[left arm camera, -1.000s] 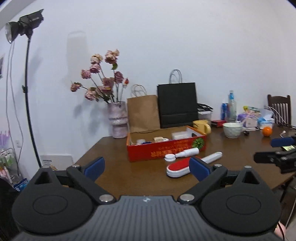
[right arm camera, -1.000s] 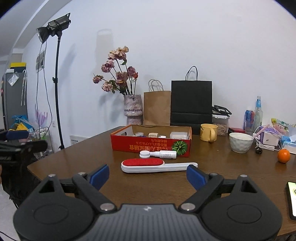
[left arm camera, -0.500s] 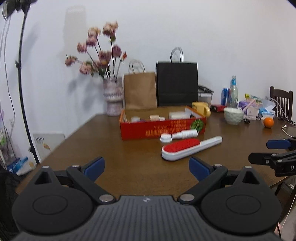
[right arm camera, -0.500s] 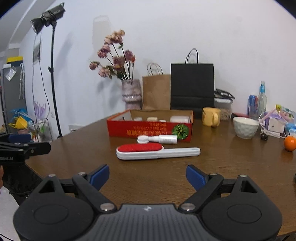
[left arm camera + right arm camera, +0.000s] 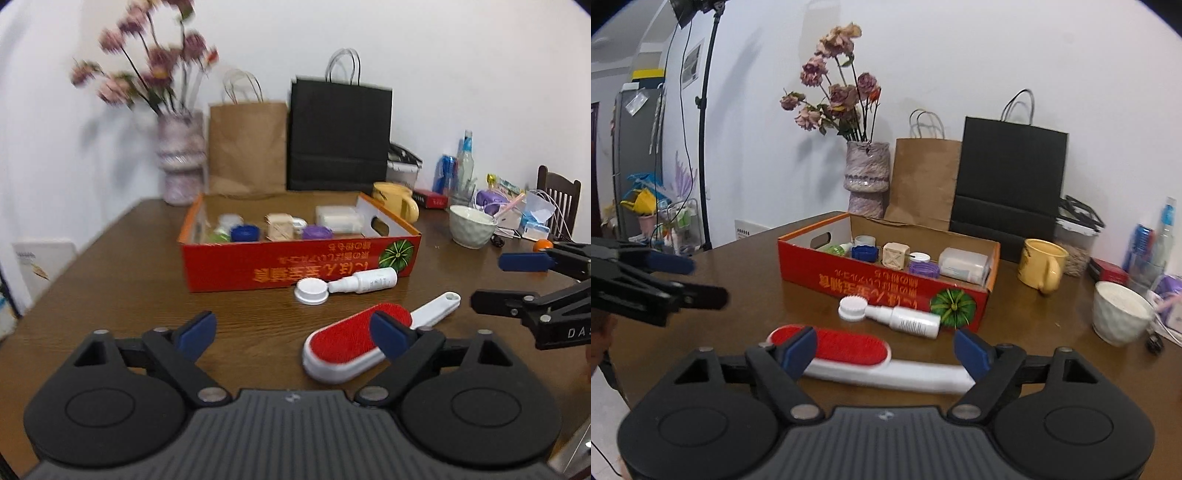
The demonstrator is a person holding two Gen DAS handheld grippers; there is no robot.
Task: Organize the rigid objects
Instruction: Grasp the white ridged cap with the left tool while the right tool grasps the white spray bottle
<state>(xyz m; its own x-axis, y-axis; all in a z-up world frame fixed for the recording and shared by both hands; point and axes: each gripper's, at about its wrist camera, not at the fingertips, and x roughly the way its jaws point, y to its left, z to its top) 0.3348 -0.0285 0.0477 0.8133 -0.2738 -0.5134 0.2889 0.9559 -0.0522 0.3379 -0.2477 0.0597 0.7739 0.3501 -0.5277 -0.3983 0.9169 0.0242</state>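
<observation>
Worktop: dark brown wooden table (image 5: 110, 266), cluttered along its far side.

Container: shallow red cardboard box with orange print and a green melon picture (image 5: 882, 284), standing mid-worktop in front of the paper bags. Already stowed inside: a blue ridged cap (image 5: 864, 252), a small tan wooden cube (image 5: 896, 254), a purple ridged cap (image 5: 924, 268), a clear rectangular plastic case (image 5: 964, 263), and a few small white and green items at the left end, too small to identify. Judged roughly half done.

Outstanding, item one: long white plastic lint brush with a red velvet pad (image 5: 354, 341), lying flat on the worktop, well in front of the box and apart from it.

Outstanding, item two: white cylindrical spray bottle (image 5: 364, 281) lying on its side just in front of the box's front wall, with a round white bristled disc (image 5: 311, 290) at its nozzle end; whether disc and bottle are joined cannot be told.

Left tongs (image 5: 293, 330): released, jaws closing, nothing gripped; the brush's pad end lies beyond the right-hand pad.

Right tongs (image 5: 886, 349): released, jaws closing, nothing gripped; the brush lies crosswise beyond them, untouched.

Remaining, by judgement: lift the brush and the bottle into the box.

Not part of the lot: yellow ceramic mug (image 5: 1043, 267), white faceted bowl (image 5: 1121, 314), vase of dried flowers (image 5: 866, 177).
</observation>
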